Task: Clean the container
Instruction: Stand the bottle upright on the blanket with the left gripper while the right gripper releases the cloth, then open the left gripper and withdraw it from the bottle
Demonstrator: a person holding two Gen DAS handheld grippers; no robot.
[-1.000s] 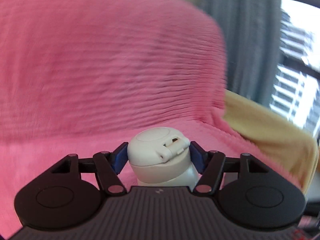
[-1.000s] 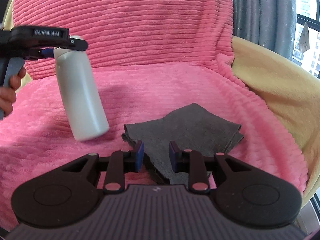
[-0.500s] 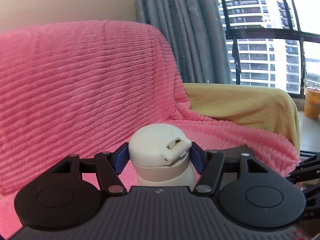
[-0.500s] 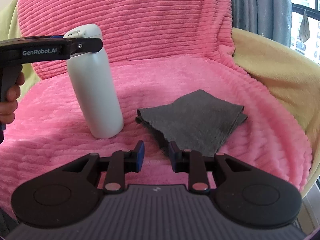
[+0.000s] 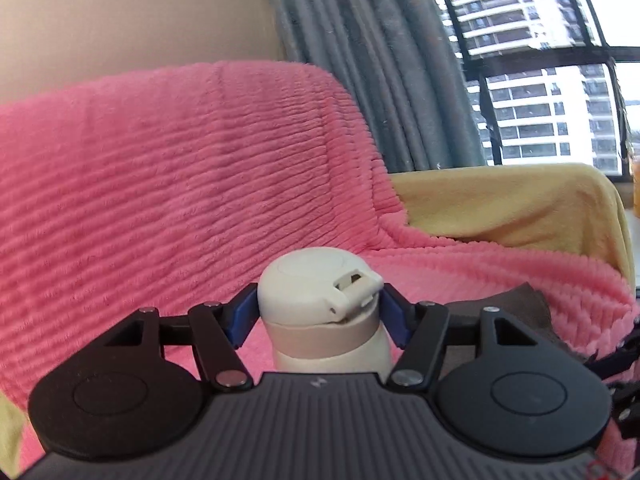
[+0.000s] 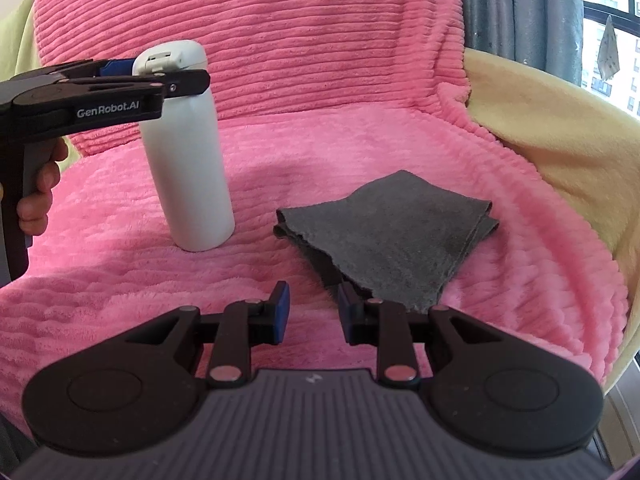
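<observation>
Things number few: one person's hand [image 6: 38, 188] at the far left of the right wrist view, wrapped on the grip of the black left gripper [image 6: 176, 80], one tall white cylindrical bottle with a flip-top lid [image 6: 188, 160], one folded dark grey cloth [image 6: 396, 236], one ribbed pink fleece blanket [image 6: 320, 80] draped over a yellow-covered chair [image 6: 560, 140], and the black right gripper [image 6: 312, 312] low in that same view. The hand is cut off by the picture's edge, so only some fingers show. In the left wrist view the bottle [image 5: 324, 312] shows only its lid and neck, the body hidden behind the gripper's own housing, and the cloth [image 5: 520, 308] is mostly covered by the tool as well. The left gripper [image 5: 318, 312] pinches the bottle just under the lid, one blue pad on each side of the neck. The bottle stands upright with its base on the pink seat, left of the cloth and apart from it. The right gripper is spread with nothing between its blue pads [image 6: 282, 312], sitting just above the seat at the cloth's near edge; whether its right finger touches the cloth cannot be told. Grey curtains [image 5: 380, 60] and a window [image 5: 540, 80] fill the right.
</observation>
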